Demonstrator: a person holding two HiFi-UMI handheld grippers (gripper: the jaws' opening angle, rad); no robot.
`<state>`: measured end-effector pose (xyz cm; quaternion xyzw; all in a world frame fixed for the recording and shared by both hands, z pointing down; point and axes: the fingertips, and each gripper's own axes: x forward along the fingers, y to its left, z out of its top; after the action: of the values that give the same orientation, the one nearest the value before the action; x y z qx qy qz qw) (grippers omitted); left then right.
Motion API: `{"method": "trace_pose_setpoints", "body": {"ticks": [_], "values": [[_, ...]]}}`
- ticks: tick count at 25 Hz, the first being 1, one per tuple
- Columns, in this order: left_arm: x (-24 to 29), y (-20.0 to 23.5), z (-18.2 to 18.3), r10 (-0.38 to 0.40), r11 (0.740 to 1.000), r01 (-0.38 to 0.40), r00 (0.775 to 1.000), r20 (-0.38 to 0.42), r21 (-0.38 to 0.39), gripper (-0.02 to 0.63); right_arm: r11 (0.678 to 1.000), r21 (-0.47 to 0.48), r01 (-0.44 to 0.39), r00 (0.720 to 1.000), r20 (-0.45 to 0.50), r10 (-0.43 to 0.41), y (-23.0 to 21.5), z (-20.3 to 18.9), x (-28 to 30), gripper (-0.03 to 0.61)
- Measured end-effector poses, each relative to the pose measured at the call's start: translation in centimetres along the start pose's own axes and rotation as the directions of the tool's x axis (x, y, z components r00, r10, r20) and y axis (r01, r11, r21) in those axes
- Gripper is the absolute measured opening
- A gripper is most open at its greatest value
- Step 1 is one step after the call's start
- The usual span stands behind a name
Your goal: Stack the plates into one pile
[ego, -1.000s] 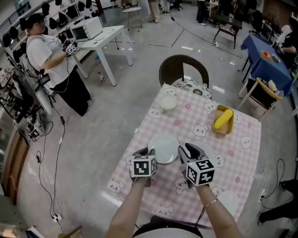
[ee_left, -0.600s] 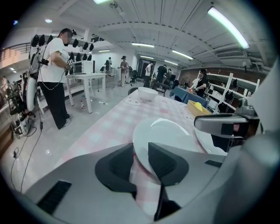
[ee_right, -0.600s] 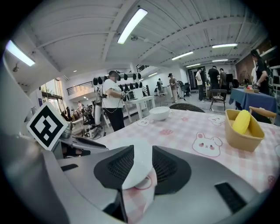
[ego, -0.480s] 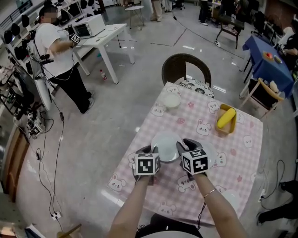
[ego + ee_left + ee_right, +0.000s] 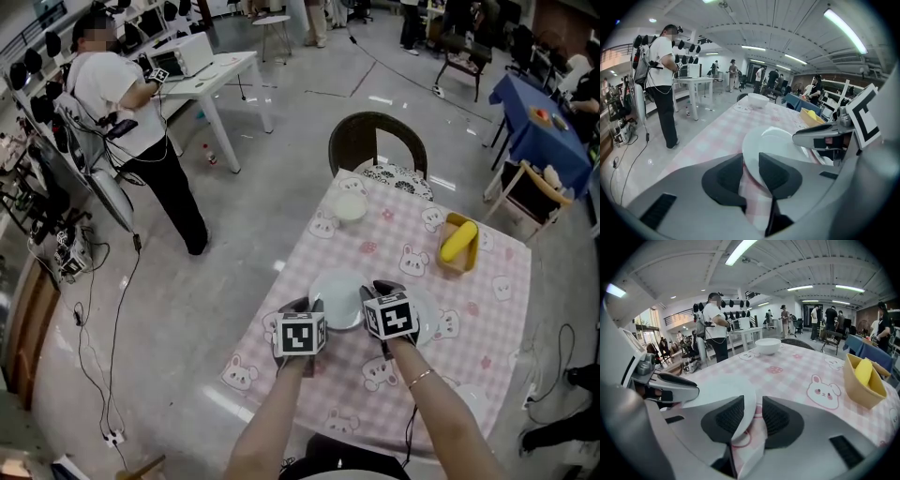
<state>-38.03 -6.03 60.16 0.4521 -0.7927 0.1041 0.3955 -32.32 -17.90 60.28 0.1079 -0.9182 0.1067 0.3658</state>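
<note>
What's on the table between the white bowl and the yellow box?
Nothing: the head view shows only bare pink checked tablecloth between the white bowl and the yellow box.

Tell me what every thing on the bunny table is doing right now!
left gripper: fingers shut on the white round plate.
right gripper: fingers open around that plate's opposite rim, just been closing.
white round plate: held at its rim, not yet stacked.
second white plate: flat on the table, beside the right gripper.
white round bowl: upright, standing apart.
yellow tray: upright, holding a yellow thing.
</note>
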Motion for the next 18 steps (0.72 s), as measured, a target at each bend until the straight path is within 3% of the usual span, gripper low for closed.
{"method": "trace_pose_setpoints", "body": {"ticks": [9, 18], "values": [[-0.1, 0.1, 0.0, -0.003, 1.000, 0.003, 1.000, -0.002, -0.001, 0.124, 1.000, -0.026, -0.006, 1.000, -0.024, 0.005, 0.5, 0.0, 0.3, 0.085], [-0.7, 0.0, 0.0, 0.000, 1.000, 0.000, 1.000, 0.026, -0.004, 0.108, 0.998, 0.058, -0.009, 1.000, 0.001, 0.009, 0.4, -0.3, -0.6, 0.067]]}}
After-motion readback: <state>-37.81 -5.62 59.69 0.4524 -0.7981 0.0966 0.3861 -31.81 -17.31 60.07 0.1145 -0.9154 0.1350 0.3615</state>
